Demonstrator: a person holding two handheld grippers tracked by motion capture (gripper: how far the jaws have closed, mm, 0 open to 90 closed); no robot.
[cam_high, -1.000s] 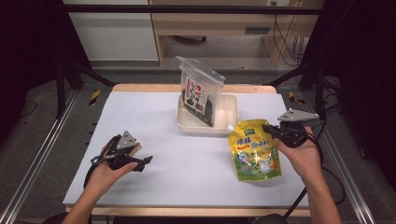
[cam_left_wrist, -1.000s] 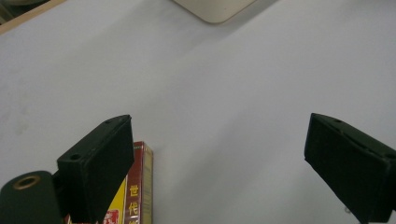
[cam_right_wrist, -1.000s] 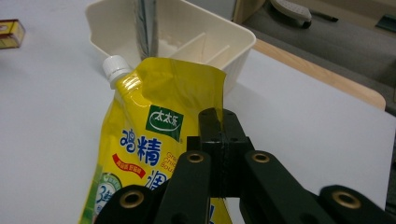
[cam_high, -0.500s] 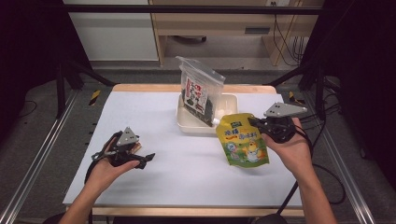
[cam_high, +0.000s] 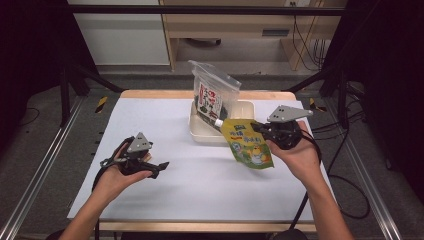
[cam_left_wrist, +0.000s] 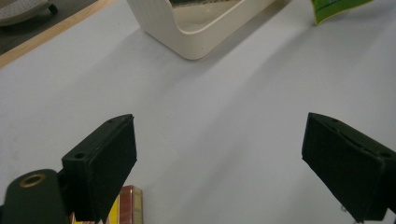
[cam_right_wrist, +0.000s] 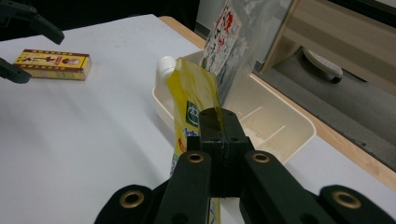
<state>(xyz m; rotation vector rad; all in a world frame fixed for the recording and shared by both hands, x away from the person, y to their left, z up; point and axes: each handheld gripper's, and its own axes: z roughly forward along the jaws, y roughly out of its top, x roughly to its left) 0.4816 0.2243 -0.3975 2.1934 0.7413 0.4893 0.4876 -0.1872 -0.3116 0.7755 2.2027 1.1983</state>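
On the left, the left gripper (cam_high: 159, 165) hovered low over the white table (cam_high: 200, 185) with its jaws spread wide and nothing between them; a small yellow box (cam_right_wrist: 52, 64) lay just beside it.

In the middle, a cream tray (cam_high: 200, 132) sat toward the far edge of the table, with a clear bag of dark snacks (cam_high: 212, 97) standing upright in it.

On the right, the right gripper (cam_high: 261, 131) was clamped tight on 1 edge of a yellow pouch (cam_high: 247, 145), which hung lifted off the table, its white cap (cam_right_wrist: 166, 65) pointing toward the tray's near rim.

The pouch looked soft and floppy, probably liquid-filled and sagging below the grip, so it would likely swing. Its glossy film seemed slippery; the flat sealed edge near the cap appeared the firmest hold.
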